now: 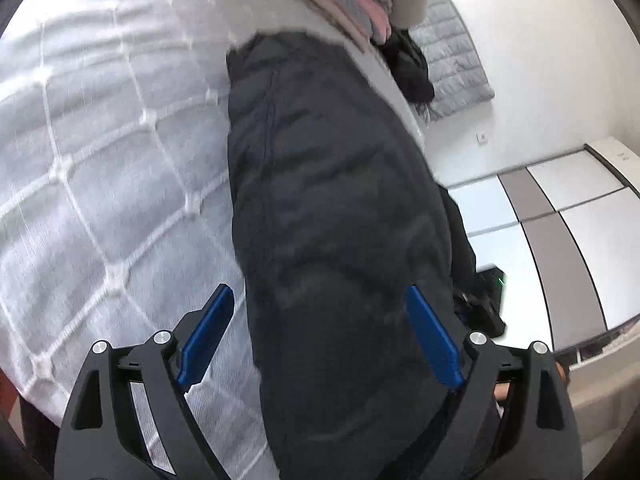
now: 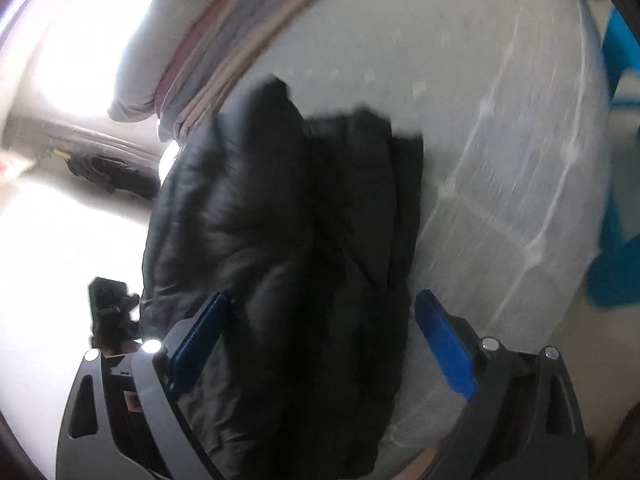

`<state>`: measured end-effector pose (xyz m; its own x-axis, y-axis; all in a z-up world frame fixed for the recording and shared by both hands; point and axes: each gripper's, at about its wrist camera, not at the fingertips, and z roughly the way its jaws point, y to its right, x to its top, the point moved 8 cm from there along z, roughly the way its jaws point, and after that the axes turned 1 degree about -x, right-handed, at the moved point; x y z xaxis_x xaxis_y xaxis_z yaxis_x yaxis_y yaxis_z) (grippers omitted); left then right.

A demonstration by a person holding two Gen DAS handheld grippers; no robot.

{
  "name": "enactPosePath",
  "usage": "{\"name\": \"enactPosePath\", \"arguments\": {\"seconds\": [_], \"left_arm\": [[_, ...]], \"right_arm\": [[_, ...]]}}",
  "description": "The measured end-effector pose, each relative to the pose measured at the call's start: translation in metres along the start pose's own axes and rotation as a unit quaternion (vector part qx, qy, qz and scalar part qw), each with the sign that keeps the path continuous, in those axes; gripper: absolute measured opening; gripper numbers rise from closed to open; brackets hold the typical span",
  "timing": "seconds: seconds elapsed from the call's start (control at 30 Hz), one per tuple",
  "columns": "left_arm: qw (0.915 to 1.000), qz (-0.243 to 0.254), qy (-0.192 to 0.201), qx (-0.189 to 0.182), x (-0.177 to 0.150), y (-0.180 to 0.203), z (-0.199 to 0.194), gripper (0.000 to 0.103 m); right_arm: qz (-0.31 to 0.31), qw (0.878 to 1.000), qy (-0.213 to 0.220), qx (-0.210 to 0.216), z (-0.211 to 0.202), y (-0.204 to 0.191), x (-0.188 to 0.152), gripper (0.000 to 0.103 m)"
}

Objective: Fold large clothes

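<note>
Nearest the black jacket (image 1: pixel 340 240), the left gripper (image 1: pixel 320 336) stands with its blue fingers (image 1: pixel 208 340) spread wide to either side of the near end of the garment, the pads not pressing on it, so it has hold of nothing. The right gripper (image 2: pixel 324 344) is likewise wide open, its blue fingers (image 2: pixel 444 344) straddling the jacket's near edge with a clear gap on one side. The jacket lies on the bed (image 1: pixel 100 160), gathered into a long, narrow bundle with at least one layer lapped lengthwise over another; judging by that, the sides are already folded in, and a crosswise fold to shorten it looks to be what remains. Its shell is smooth, faintly shiny, puffy and quilted in soft ridges. Under the jacket, the bed cover is pale grey with a raised white diamond lattice knotted at the crossings. Beyond the jacket's far end sits a stack of folded cloth (image 1: pixel 360 4) in pink and grey, blurred, and past that a plain white wall (image 1: pixel 540 60).
</note>
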<state>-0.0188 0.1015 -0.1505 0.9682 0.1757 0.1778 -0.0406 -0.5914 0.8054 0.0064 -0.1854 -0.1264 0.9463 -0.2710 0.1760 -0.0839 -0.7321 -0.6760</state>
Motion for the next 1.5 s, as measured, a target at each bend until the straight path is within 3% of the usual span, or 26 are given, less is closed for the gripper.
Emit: {"name": "enactPosePath", "arguments": {"seconds": [0.1,0.27,0.33,0.43,0.47,0.5,0.57,0.63,0.77,0.93,1.03,1.13,1.2,1.27,1.33,1.43,1.5], "left_arm": [[0.9997,-0.001,-0.024,-0.007,-0.011,-0.002,0.008,0.084],[0.9989,-0.021,-0.034,-0.024,-0.012,-0.002,0.020,0.087],[0.9986,-0.025,-0.036,-0.028,-0.013,-0.001,0.028,0.088],[0.9996,-0.003,-0.026,-0.013,-0.015,0.005,0.039,0.087],[0.9997,0.019,-0.017,-0.002,-0.015,0.009,0.040,0.074],[0.9989,0.045,-0.005,0.013,-0.015,0.015,0.039,0.067],[0.9955,0.085,0.011,0.040,-0.014,0.024,0.032,0.044],[0.9912,0.111,0.034,0.063,-0.009,0.031,0.016,0.036],[0.9843,0.130,0.087,0.082,0.014,0.038,-0.032,0.033],[0.9748,0.129,0.139,0.117,0.074,0.018,-0.100,0.033],[0.9668,0.131,0.164,0.145,0.116,-0.005,-0.133,0.033],[0.9616,0.122,0.180,0.168,0.155,-0.039,-0.153,0.035],[0.9591,0.105,0.180,0.192,0.178,-0.062,-0.147,0.039],[0.9601,0.059,0.170,0.214,0.191,-0.113,-0.135,0.065],[0.9599,0.034,0.193,0.200,0.188,-0.137,-0.128,0.079],[0.9562,0.037,0.208,0.202,0.183,-0.137,-0.132,0.082],[0.9390,0.055,0.233,0.246,0.179,-0.125,-0.143,0.083]], "right_arm": [[0.059,0.996,-0.037,0.047,0.030,0.013,-0.001,0.096],[0.134,0.979,-0.050,0.148,0.046,0.016,0.011,0.096],[0.149,0.974,-0.049,0.162,0.053,0.016,0.015,0.096],[0.110,0.980,-0.061,0.151,0.063,0.006,0.014,0.097],[0.092,0.983,-0.063,0.148,0.065,0.001,0.011,0.097],[0.077,0.984,-0.063,0.150,0.066,-0.005,0.012,0.094],[0.035,0.982,-0.068,0.174,0.066,-0.027,0.012,0.083],[0.002,0.983,-0.066,0.170,0.071,-0.045,0.012,0.065],[-0.044,0.974,-0.054,0.217,0.086,-0.102,0.026,0.060],[-0.077,0.964,-0.057,0.249,0.144,-0.181,0.070,0.060],[-0.092,0.959,-0.060,0.261,0.200,-0.232,0.109,0.060],[-0.099,0.960,-0.065,0.254,0.250,-0.258,0.139,0.060],[-0.099,0.967,-0.073,0.224,0.302,-0.265,0.159,0.061],[-0.095,0.978,-0.091,0.165,0.345,-0.251,0.167,0.077],[-0.090,0.977,-0.091,0.169,0.368,-0.247,0.172,0.079],[-0.106,0.976,-0.089,0.165,0.369,-0.253,0.174,0.079],[-0.107,0.978,-0.086,0.157,0.365,-0.253,0.178,0.081]]}}
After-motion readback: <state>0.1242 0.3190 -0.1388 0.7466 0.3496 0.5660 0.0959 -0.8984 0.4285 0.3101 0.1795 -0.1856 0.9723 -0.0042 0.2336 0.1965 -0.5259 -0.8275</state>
